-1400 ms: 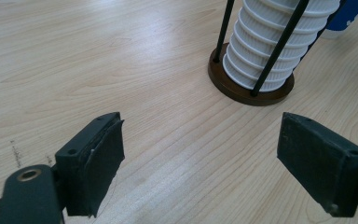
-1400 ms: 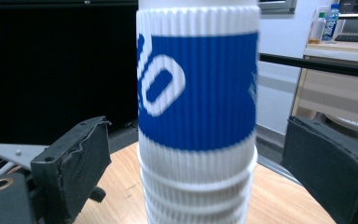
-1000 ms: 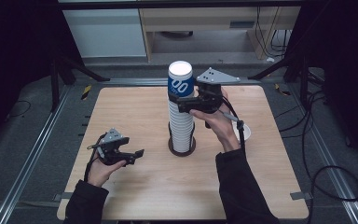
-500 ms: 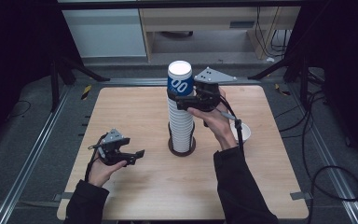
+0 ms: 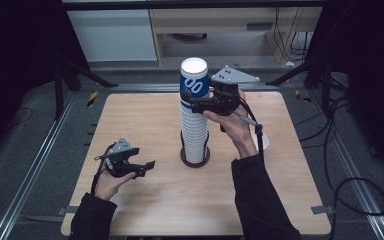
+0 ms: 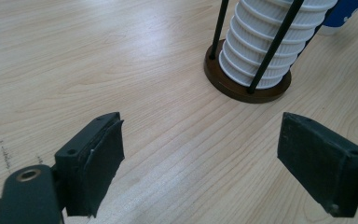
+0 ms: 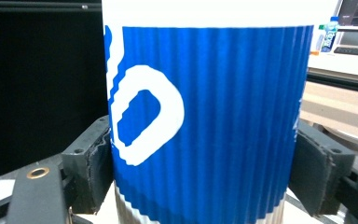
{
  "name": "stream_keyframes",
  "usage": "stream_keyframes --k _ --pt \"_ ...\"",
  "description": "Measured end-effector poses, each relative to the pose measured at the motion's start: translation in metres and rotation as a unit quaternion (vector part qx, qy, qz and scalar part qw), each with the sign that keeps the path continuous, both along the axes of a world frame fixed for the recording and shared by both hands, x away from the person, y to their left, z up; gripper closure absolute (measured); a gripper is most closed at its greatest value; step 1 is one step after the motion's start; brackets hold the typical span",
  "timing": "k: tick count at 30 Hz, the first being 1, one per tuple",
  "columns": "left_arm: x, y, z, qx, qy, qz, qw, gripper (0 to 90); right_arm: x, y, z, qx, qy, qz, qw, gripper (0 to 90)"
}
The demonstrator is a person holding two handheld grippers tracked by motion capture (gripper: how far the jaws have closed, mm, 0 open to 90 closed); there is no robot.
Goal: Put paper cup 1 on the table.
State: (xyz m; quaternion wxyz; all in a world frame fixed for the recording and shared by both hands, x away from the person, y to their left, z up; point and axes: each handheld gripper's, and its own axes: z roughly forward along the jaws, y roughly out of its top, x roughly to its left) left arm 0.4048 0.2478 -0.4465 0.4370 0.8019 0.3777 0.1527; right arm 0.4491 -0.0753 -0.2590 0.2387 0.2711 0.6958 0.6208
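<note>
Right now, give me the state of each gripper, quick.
Left gripper: open, holding nothing, low over the table.
Right gripper: jaws shut on the blue cup atop the cup stack.

Black sleeves, black two-jaw grippers — brass screws, trailing cables, grey three-cornered plate (image 5: pixel 233 76)

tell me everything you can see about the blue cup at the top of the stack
The blue cup is a ribbed paper-looking cup with a white rim and white lettering on its blue sleeve. It stands upright, mouth up, as the top of a tall stack of white cups held in a dark round holder on the wooden table. The right claw closes around its lower part, one jaw pressed to each side.
</note>
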Motion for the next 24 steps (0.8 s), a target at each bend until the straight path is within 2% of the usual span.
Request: stream_keyframes --k 5,13,18,24 --pt "0.000 0.000 0.000 0.000 0.000 0.000 1.0000 13.9 -0.001 -0.001 0.009 0.004 -0.006 -0.001 1.0000 19.9" --pt "0.000 0.000 0.000 -0.001 -0.001 -0.001 1.0000 13.9 -0.005 -0.002 0.029 0.023 -0.021 0.000 0.9995 20.2" --pt "0.000 0.000 0.001 -0.002 -0.002 0.000 1.0000 13.9 -0.010 -0.004 0.041 0.033 -0.040 -0.004 0.9986 20.2" --pt "-0.001 0.000 0.001 -0.003 -0.002 0.000 1.0000 13.9 -0.017 -0.012 0.051 0.039 -0.053 -0.013 0.9978 20.2"
